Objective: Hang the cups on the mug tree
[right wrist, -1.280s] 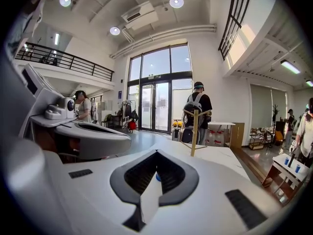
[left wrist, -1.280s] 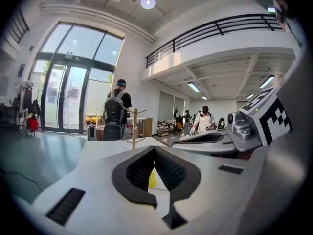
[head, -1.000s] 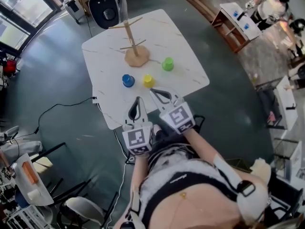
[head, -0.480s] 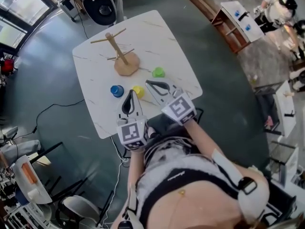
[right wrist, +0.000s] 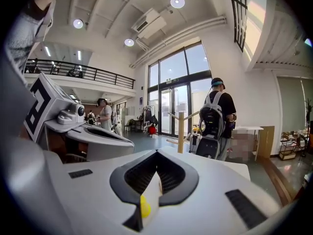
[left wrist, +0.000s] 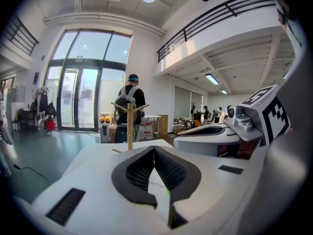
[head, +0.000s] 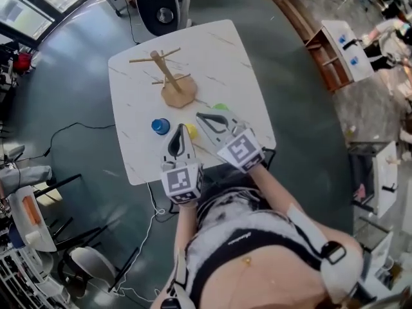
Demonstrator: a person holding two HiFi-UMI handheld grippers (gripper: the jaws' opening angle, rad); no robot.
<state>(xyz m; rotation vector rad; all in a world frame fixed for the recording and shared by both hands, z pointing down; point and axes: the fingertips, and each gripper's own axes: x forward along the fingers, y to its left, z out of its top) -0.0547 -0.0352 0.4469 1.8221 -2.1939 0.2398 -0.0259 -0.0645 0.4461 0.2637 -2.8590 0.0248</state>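
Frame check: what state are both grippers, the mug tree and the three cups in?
left gripper: shut, empty.
right gripper: shut, empty.
mug tree: upright on the table, pegs bare.
blue cup: on the table, not hung.
yellow cup: on the table, partly hidden by the left gripper, not hung.
green cup: on the table, partly hidden by the right gripper, not hung.

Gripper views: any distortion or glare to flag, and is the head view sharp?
Left gripper view: fisheye bending, black corners, glass doors bright but readable. Right gripper view: same fisheye, ceiling lights flare. Head view: sharp, evenly lit, mug tree crisp.
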